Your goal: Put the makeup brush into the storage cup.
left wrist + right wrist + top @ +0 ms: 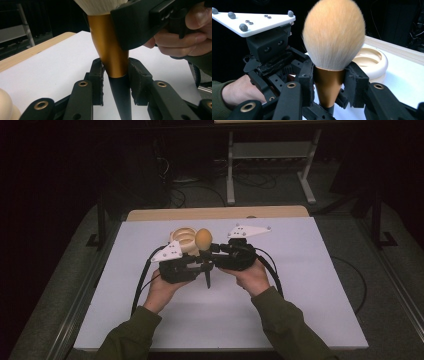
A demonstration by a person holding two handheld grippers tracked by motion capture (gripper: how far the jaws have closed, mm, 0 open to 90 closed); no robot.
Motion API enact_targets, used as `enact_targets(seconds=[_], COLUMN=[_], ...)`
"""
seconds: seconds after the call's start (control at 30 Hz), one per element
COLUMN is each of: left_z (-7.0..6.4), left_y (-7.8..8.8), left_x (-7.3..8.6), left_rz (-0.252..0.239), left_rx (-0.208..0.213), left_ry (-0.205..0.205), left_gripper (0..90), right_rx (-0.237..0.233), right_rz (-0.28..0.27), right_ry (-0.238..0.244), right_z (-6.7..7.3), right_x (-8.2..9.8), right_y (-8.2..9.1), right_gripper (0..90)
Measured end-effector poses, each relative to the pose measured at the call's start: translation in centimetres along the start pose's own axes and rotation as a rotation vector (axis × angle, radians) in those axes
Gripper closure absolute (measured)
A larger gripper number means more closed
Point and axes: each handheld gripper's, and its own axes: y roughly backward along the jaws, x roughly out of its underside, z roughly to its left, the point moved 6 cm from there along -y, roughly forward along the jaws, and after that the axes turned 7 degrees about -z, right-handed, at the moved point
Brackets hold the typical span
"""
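Observation:
A makeup brush (203, 239) with a fluffy orange-beige head, a gold ferrule and a black tapering handle stands upright above the white table (300, 285), head up. Both grippers are shut on it. My left gripper (202, 265) comes in from the left; in the left gripper view its jaws clamp the brush (115, 53) where gold meets black. My right gripper (214, 250) comes in from the right and grips higher; in the right gripper view its jaws squeeze the gold ferrule (329, 86) just under the bristles (334, 35).
A cream ring-shaped dish (181, 240) sits on the table just behind and left of the brush, and shows again (372, 61) beyond the bristles. A wooden edge (215, 213) runs along the table's far side. White metal table legs (230, 170) stand on the floor beyond.

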Motion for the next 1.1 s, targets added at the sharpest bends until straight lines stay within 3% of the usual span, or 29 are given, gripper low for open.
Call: enact_targets(seconds=[0.5,0.7,0.97,1.1], left_z=[0.26,0.42,0.48,0.65], left_y=[0.1,0.21,0.2,0.34], left_x=[0.15,0.23,0.36,0.29], left_rz=[0.003,0.005,0.014,0.012], left_rx=[-0.015,-0.028,-0.041,-0.049], left_ry=[0.016,0.04,0.032,0.032], left_gripper=[70.9,73.1,73.6,73.7], right_rx=[0.002,0.007,0.01,0.013], right_rz=[0.0,0.004,0.012,0.014], right_ry=[-0.002,0.008,0.024,0.01], right_z=[-0.11,-0.13,-0.16,-0.29], right_x=[0.12,0.17,0.25,0.23], right_y=[0.0,0.04,-0.01,0.13], right_gripper=[61.2,61.1,60.6,52.8])
